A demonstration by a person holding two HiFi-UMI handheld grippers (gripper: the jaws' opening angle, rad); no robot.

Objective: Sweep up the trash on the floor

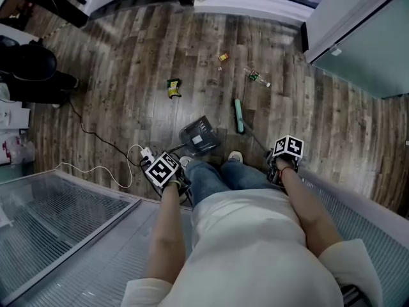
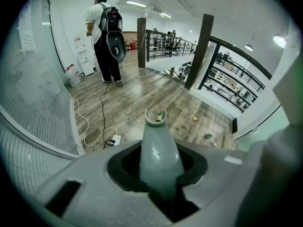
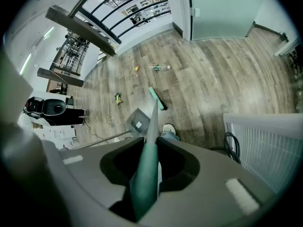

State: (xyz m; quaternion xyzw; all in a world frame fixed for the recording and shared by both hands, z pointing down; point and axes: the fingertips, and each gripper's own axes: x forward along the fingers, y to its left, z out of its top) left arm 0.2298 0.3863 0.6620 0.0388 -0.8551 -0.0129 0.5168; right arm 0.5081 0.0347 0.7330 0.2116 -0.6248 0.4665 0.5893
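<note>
At the far left of the head view a white cable (image 1: 96, 169) loops over the wooden floor (image 1: 128, 62) to a power strip (image 1: 146, 153), beside a black cord. The left gripper (image 1: 167, 173) is clamped on the grey dustpan handle (image 2: 158, 155), which runs between its jaws down toward the floor; the dustpan (image 1: 199, 135) rests on the boards just ahead of the person's shoes (image 1: 235, 156). Beyond it lies the trash – a yellow-green wrapper (image 1: 173, 88) nearest the pan, a small yellow scrap (image 1: 223, 57) farther out, and a clear plastic bottle (image 1: 257, 76) to the right of that, all well apart from one another. The teal broom head (image 1: 238, 116) sits on the floor between the dustpan and the bottle, touching none of the litter. The right gripper (image 1: 284, 155) is closed on the teal broom handle (image 3: 144, 174) – the shaft passes straight through its jaws.
</note>
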